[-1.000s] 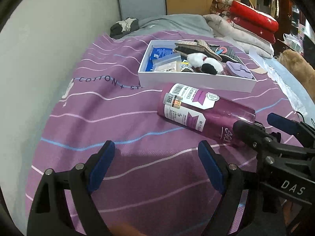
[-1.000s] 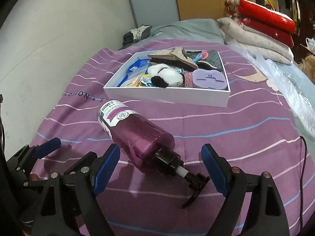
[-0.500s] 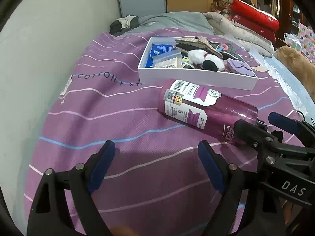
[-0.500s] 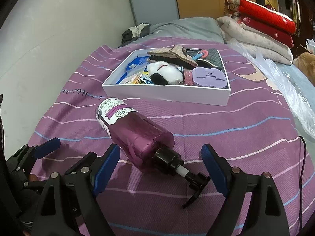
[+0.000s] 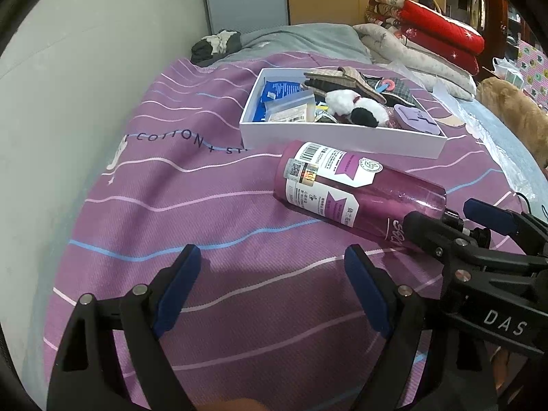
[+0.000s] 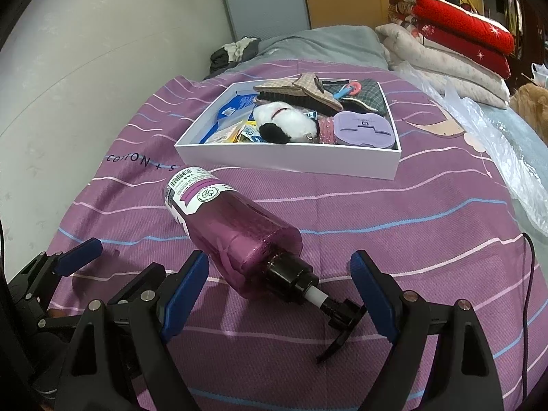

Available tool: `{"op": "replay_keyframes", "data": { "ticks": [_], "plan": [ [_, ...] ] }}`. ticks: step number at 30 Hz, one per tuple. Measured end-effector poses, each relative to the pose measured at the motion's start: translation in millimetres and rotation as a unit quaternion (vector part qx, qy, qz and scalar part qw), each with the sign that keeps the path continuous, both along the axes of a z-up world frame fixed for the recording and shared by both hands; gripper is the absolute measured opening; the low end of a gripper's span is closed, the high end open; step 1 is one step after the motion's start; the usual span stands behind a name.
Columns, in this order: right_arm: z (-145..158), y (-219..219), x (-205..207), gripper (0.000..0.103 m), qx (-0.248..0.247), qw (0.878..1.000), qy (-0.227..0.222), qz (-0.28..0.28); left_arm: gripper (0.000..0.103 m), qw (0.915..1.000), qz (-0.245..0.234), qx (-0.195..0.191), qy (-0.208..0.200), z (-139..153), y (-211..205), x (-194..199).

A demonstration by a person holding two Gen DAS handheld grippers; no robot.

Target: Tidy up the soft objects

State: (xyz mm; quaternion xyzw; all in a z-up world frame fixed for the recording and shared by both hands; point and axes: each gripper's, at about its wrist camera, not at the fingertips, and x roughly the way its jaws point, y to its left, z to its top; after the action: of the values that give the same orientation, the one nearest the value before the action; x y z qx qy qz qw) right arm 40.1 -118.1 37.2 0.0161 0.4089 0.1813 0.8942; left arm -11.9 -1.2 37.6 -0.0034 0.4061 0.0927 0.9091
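Observation:
A purple pump bottle (image 5: 356, 193) lies on its side on the purple striped bedspread, also in the right wrist view (image 6: 233, 236), with its black pump head (image 6: 337, 318) toward me. Behind it stands a white box (image 5: 342, 135) (image 6: 291, 162) holding a black-and-white plush toy (image 6: 286, 123), a plaid slipper (image 6: 304, 90), a lilac case (image 6: 363, 126) and blue packets (image 5: 277, 92). My left gripper (image 5: 274, 286) is open and empty, left of the bottle. My right gripper (image 6: 279, 286) is open, its fingers on either side of the bottle's pump end, not touching it.
A pale wall (image 5: 68, 102) runs along the bed's left side. Folded red and cream quilts (image 6: 455, 44) are stacked at the far right. A clear plastic bag (image 6: 496, 144) lies at the right edge. Dark clothes (image 5: 215, 44) are bunched at the bed's head.
Both views have pulled back a little toward me; the bottle and box sit slightly farther off. Both grippers stay open and nothing was picked up.

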Motion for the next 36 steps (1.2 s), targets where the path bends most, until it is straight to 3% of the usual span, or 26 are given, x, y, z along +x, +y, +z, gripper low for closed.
{"op": "replay_keyframes", "data": {
  "ticks": [36],
  "plan": [
    [-3.5,-1.1,1.7,0.086,-0.003,1.0,0.008,-0.003,0.086,1.0,0.0,-0.003,0.009,-2.6,1.7,1.6]
  ]
}}
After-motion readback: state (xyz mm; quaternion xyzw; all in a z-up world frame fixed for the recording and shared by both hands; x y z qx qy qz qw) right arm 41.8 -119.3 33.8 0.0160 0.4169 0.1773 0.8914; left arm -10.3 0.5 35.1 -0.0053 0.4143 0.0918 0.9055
